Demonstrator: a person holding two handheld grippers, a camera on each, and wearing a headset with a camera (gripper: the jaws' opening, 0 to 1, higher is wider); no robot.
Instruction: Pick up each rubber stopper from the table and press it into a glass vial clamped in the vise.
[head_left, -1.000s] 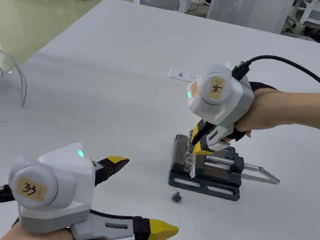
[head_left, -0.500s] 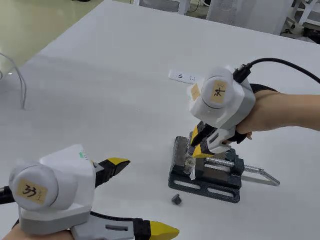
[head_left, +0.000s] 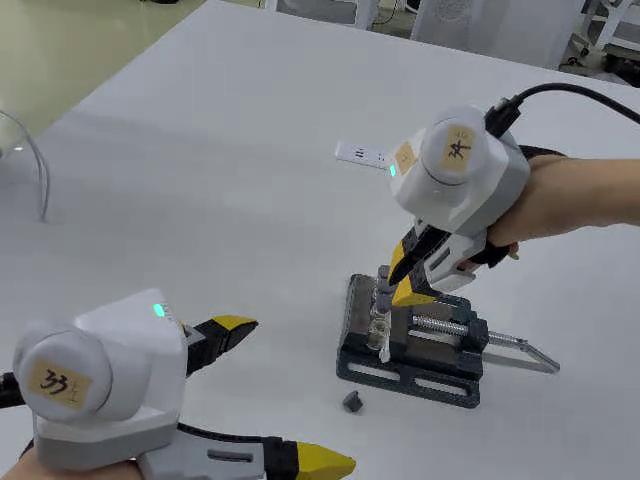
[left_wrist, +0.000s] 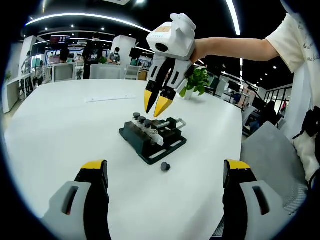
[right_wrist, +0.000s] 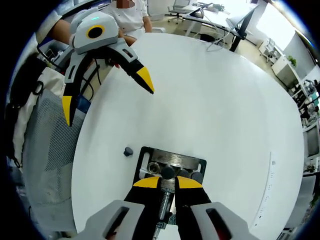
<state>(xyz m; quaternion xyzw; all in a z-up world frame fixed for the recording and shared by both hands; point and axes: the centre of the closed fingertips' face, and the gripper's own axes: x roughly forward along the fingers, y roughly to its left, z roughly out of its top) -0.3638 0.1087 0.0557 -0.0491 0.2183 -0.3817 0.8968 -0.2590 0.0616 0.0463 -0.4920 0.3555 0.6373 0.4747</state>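
One dark rubber stopper (head_left: 352, 400) lies 7 o'clock of black metal vise (head_left: 412, 350). Right tool (head_left: 403, 282) near-shut, left tool (head_left: 288, 392) wide open, both empty; suggest gripping it upright.

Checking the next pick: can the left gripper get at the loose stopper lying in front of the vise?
Probably yes. The left gripper is open, bare table lies between it and the stopper, and the right gripper hangs over the vise, off that path.
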